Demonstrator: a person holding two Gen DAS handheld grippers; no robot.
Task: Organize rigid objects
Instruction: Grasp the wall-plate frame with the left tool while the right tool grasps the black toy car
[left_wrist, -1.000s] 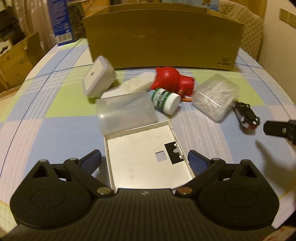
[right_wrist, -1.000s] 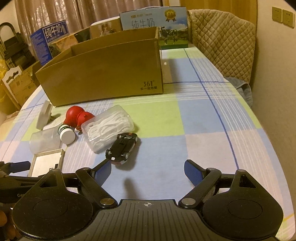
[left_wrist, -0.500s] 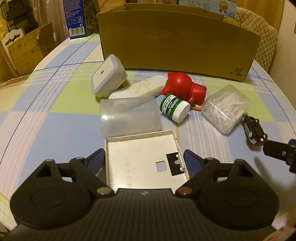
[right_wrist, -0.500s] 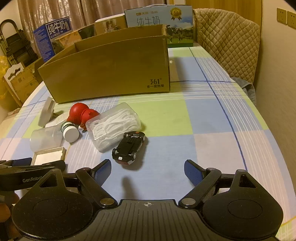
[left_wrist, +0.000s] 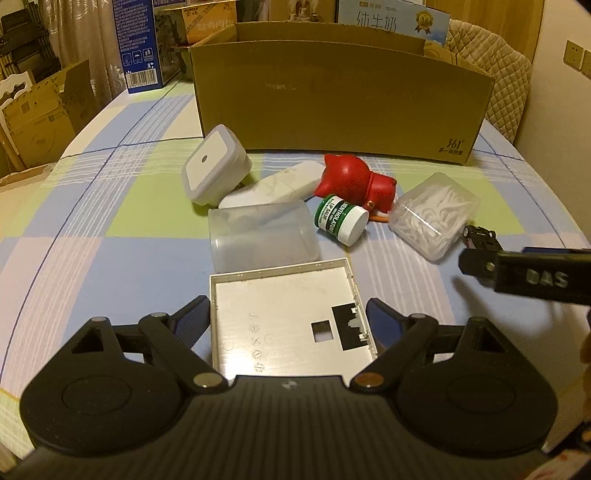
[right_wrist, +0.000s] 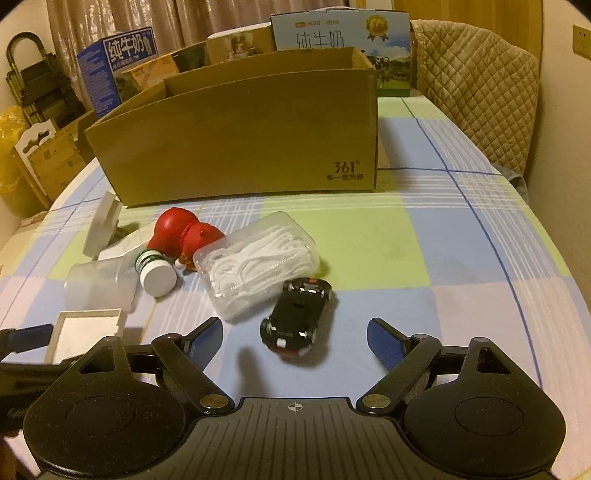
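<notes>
A flat white and silver panel (left_wrist: 288, 314) lies on the checked tablecloth between the open fingers of my left gripper (left_wrist: 290, 321). Beyond it lie a clear plastic tub (left_wrist: 260, 234), a green and white jar (left_wrist: 340, 219), a red figurine (left_wrist: 354, 182), a white night light (left_wrist: 214, 170) and a clear box of floss picks (left_wrist: 434, 214). My right gripper (right_wrist: 295, 339) is open, with a black toy car (right_wrist: 297, 317) just ahead between its fingers. The open cardboard box (right_wrist: 236, 133) stands behind the pile.
Milk cartons (right_wrist: 340, 37) and other boxes stand behind the cardboard box. A quilted chair (right_wrist: 476, 85) is at the far right. The table's right edge (right_wrist: 554, 236) curves close by. The right gripper's finger (left_wrist: 524, 275) shows in the left wrist view.
Both grippers have moved forward. The panel now sits deeper between the left fingers, and the toy car is closer to the right gripper's fingers. Both stay open.
</notes>
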